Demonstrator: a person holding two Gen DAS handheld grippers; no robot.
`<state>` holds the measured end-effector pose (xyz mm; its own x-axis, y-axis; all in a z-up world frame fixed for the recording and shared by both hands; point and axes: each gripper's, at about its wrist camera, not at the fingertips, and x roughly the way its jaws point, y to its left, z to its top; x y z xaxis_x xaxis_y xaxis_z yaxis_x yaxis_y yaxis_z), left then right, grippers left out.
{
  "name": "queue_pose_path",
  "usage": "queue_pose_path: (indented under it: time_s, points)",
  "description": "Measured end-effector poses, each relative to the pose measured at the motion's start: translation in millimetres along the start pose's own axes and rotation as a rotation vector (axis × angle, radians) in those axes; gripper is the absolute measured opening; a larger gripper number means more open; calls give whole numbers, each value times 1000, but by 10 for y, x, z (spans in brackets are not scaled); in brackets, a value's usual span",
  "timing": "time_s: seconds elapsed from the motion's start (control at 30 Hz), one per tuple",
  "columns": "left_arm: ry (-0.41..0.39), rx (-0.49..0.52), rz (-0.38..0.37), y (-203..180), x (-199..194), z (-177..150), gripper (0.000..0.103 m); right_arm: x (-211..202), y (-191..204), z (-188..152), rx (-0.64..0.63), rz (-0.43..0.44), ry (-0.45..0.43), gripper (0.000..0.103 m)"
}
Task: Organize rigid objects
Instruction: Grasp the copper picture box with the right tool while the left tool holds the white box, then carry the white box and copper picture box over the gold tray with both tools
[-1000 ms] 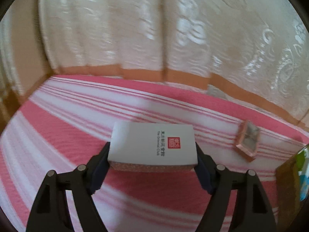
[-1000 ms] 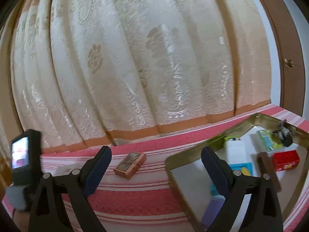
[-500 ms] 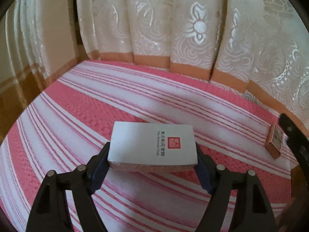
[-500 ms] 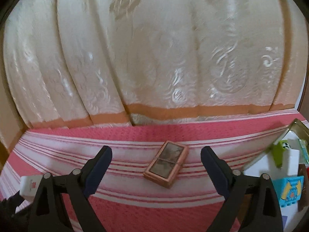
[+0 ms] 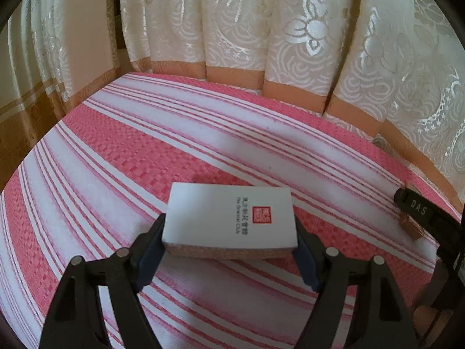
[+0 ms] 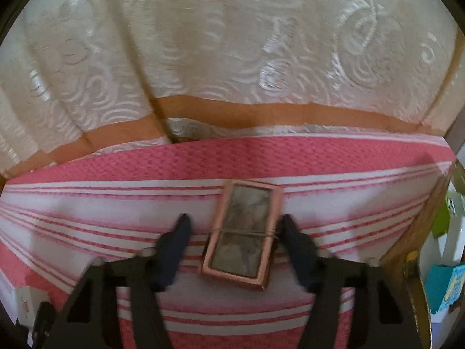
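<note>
My left gripper is shut on a white box with a red seal and dark lettering, held just above the pink striped cloth. A small copper-framed box tied with string lies on the cloth in the right wrist view. My right gripper is open, with one finger on each side of that box; the right finger looks close to its edge. The copper box also shows in the left wrist view, mostly hidden by the right gripper's finger. The white box shows at the lower left of the right wrist view.
A gold-rimmed tray stands at the right with a teal box, a green item and a white item in it. Cream patterned curtains hang along the far edge of the cloth.
My right gripper has moved down and forward until its fingers straddle the copper-framed box. My left gripper keeps the white box and has swung left, away from the tray.
</note>
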<state>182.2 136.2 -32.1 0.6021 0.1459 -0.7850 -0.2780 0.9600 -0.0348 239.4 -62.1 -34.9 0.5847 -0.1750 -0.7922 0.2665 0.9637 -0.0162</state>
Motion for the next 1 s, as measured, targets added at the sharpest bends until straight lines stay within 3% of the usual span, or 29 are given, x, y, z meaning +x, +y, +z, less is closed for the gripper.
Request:
queue_pose_path:
  time_s: [0.33, 0.6, 1.0]
  points:
    - [-17, -1, -6, 15, -31, 1, 79, -250, -116, -218, -67, 124, -19, 49]
    - [-163, 97, 17, -190, -336, -72, 79, -996, -363, -636, -162, 91, -241, 49]
    - [-260, 147, -55, -377, -682, -318, 79, -1319, -604, -907, -142, 91, -394, 49]
